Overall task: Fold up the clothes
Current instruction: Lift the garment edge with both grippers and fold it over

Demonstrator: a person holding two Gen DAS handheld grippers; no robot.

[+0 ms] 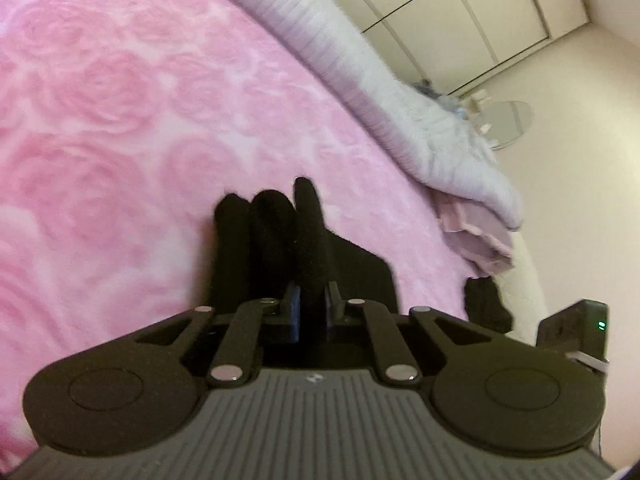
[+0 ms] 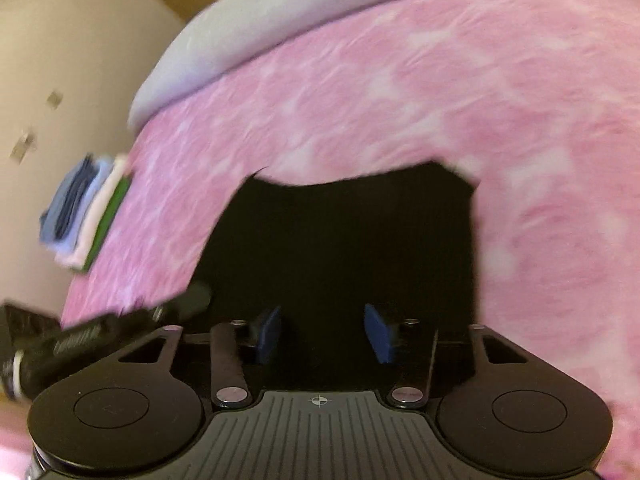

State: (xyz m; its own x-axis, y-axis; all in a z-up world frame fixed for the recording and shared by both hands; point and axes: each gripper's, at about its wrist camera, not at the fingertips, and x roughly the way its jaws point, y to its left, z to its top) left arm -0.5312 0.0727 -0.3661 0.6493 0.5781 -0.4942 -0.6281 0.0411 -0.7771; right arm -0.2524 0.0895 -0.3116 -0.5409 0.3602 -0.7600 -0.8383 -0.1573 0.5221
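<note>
The black fabric garment (image 2: 344, 240) lies on the pink rose-patterned fleece blanket (image 2: 400, 100). The left gripper (image 1: 310, 300) pinches a bunched fold; the right gripper (image 2: 322, 328), at the cloth's 6 o'clock edge, is spread. Risk: the fold may slip out, since only one side is clamped.

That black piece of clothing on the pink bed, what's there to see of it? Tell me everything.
The black garment is plain, dark, soft-looking cloth with no visible print or detail. It lies mostly flat on the pink rose-patterned blanket. In the left wrist view the left gripper is shut on a bunched-up fold of it, which rises in dark lumps. In the right wrist view the right gripper stands open over it, jaws apart, not pinching. What kind of garment it is cannot be told.
</note>
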